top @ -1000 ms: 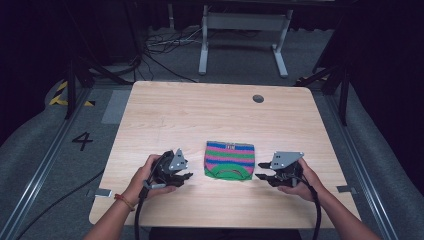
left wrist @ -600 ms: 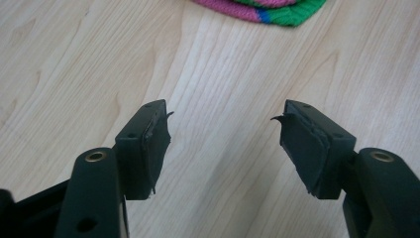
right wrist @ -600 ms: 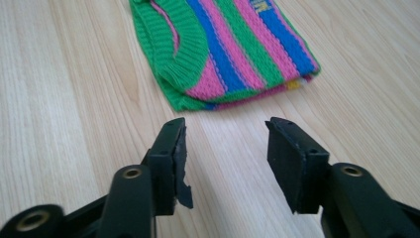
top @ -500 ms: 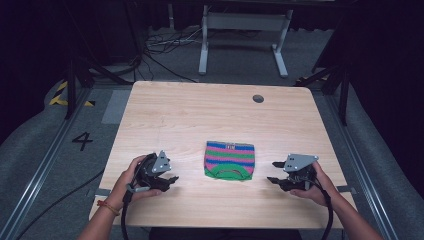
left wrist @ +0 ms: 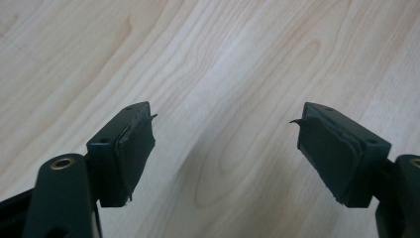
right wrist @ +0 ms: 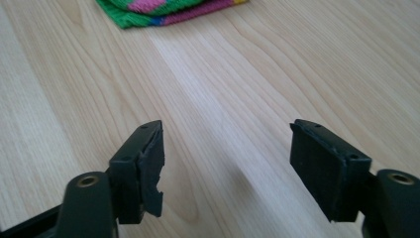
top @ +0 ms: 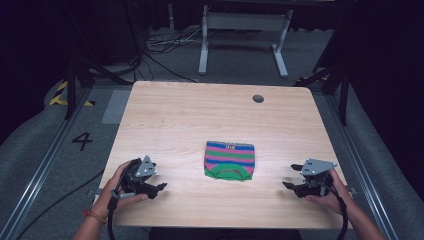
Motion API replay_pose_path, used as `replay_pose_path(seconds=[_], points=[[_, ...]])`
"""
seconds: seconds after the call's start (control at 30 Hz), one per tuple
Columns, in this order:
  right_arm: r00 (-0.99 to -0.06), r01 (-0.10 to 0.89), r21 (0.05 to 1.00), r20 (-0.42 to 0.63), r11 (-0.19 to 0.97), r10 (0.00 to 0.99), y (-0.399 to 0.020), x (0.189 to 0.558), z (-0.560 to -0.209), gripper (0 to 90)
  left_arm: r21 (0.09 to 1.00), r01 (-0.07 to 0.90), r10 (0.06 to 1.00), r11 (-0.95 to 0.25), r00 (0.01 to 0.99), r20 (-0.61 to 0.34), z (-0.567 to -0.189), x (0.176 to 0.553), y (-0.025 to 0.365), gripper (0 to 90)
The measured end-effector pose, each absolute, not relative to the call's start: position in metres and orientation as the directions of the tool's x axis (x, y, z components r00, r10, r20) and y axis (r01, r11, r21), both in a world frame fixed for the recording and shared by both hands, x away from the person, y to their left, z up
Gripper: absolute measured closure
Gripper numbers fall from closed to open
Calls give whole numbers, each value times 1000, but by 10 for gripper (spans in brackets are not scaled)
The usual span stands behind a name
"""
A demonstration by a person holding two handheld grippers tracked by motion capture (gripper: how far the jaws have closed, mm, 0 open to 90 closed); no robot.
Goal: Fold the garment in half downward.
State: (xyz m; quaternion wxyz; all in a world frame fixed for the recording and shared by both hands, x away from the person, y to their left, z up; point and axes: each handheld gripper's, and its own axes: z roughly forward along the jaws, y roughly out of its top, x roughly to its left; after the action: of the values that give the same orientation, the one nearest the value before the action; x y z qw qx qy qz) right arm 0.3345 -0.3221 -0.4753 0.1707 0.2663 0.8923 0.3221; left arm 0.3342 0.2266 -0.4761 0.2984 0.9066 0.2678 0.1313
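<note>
A folded knit garment (top: 229,160) striped in green, pink and blue lies flat near the middle of the wooden table (top: 200,115). My left gripper (top: 159,188) rests near the front left edge, open, its jaws wide apart over bare wood (left wrist: 223,148). My right gripper (top: 290,176) sits near the front right edge, also open with nothing between its jaws. In the right gripper view the garment's green edge (right wrist: 163,10) shows at the top, well ahead of the jaws.
A round cable hole (top: 258,98) sits at the table's far right. Beyond the table stand a metal frame (top: 240,30) and loose cables on the floor. A painted "4" (top: 82,141) marks the floor at left.
Both grippers have drawn outward and back from the garment, the left one to the left, the right one to the right. The garment has stayed in place.
</note>
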Motion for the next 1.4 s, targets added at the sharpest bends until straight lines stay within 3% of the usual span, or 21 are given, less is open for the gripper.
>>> replay_pose_path(seconds=[0.43,0.73,0.97,1.4], points=[[-738,439,682,-98,585,667,-363,318,-489,260,606,478,618,-636,786,29,-490,321,258,206],[-698,506,707,-1,494,716,-387,306,-501,253,650,519,663,-555,748,-31,-498,314,273,176],[-654,534,727,32,432,755,-399,302,-505,235,669,522,681,-529,732,-32,-501,311,274,155],[-654,534,725,29,435,756,-398,302,-505,227,668,540,705,-512,709,-32,-501,309,274,146]])
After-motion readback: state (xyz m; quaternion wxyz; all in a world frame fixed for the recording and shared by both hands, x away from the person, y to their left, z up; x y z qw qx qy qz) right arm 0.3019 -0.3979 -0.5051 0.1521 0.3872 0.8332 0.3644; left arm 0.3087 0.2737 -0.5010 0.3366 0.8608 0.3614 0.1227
